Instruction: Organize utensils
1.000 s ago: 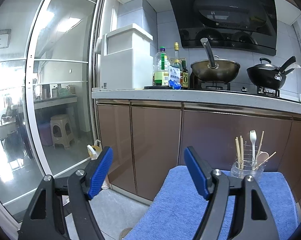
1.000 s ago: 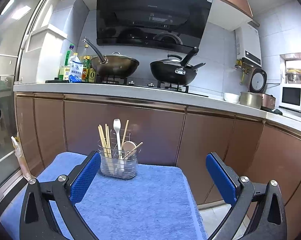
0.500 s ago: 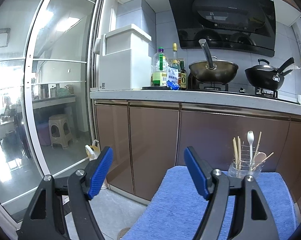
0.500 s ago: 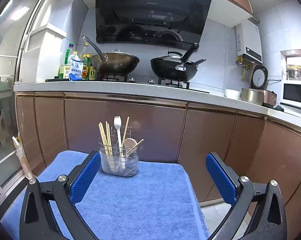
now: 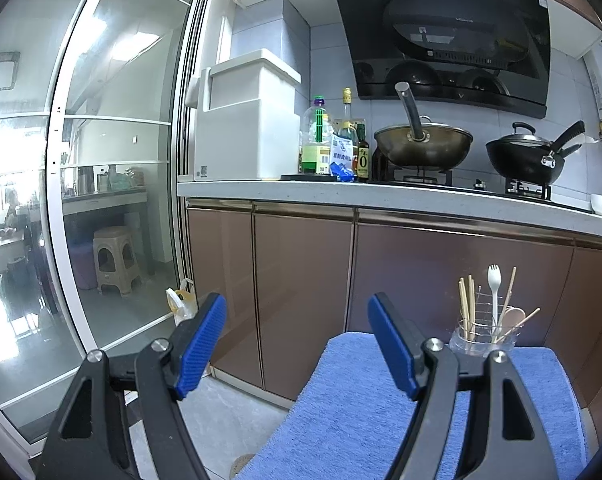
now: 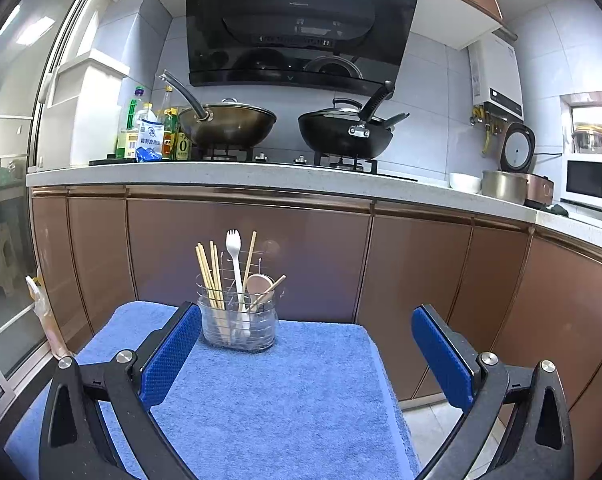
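Both grippers hung spread wide and empty — the left gripper (image 5: 297,344) off the towel's left edge, the right gripper (image 6: 307,354) above the blue towel (image 6: 269,392). At the towel's far end stood the clear utensil holder (image 6: 239,330), upright, holding chopsticks (image 6: 211,276), a white fork (image 6: 234,264) and a wooden spoon (image 6: 259,285) — well apart from either gripper.

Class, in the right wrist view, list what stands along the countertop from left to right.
Bottles → salt bag → bronze wok → black wok → white bowl → rice cooker → microwave.
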Motion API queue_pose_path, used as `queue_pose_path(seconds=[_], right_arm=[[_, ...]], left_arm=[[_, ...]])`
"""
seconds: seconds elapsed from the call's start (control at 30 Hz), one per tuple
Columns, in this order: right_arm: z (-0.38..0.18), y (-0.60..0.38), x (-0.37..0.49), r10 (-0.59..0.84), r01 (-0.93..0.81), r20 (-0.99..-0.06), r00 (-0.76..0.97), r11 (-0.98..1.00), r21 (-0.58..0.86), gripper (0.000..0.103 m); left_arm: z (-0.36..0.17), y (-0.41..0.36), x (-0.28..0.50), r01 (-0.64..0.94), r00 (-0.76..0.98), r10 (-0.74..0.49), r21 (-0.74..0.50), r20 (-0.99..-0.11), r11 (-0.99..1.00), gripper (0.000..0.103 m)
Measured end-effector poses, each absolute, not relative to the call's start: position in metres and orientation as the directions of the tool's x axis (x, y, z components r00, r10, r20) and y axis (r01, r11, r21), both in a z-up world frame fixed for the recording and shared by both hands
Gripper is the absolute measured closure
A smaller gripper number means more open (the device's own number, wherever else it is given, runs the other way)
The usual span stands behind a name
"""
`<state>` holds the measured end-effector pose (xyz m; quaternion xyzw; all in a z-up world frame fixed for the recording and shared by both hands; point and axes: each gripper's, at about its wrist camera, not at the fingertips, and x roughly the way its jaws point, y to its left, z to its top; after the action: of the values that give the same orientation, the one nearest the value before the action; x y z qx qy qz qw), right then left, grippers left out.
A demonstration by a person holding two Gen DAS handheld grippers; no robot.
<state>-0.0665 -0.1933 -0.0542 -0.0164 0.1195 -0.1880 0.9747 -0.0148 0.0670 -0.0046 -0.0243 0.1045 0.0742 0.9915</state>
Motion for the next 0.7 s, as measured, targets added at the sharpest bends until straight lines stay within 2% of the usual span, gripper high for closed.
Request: queue_pose_path(seconds=[0.7], right_arm=[[-0.0529,-0.1932,-0.0677,-0.367,0.359,-0.233,0.901,0.930,-0.077,0.000]], left_arm=[[-0.0023,0.0639,-0.0189,-0.135,0.971,0.128,-0.021,-0.204,0.991,0.031]])
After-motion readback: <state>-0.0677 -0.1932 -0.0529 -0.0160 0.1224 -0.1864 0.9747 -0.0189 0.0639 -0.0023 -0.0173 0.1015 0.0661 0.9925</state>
